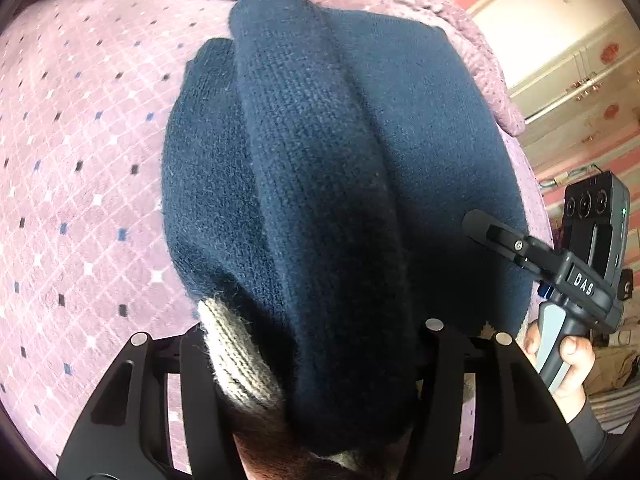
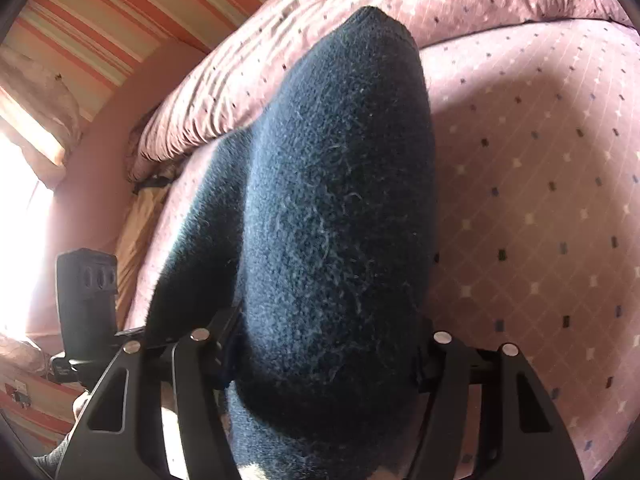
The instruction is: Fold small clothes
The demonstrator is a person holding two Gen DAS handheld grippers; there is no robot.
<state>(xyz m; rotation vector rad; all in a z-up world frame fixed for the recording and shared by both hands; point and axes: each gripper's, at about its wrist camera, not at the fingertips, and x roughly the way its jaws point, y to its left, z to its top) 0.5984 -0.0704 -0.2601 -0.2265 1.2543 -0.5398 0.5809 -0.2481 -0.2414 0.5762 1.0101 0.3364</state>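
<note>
A dark navy knitted garment with a cream ribbed edge hangs bunched above the bed. My left gripper is shut on its near end, and the thick knit fills the gap between the black fingers. In the right wrist view the same navy garment rises in a long fold away from my right gripper, which is shut on it too. One of the right gripper's fingers shows against the garment's right edge, held by a hand. The left gripper's body stands at the far left.
A mauve bedspread with a small diamond pattern lies under the garment, also seen as bedspread. A crumpled cover lines the bed's far side. A cream wardrobe stands to the right, a bright window to the left.
</note>
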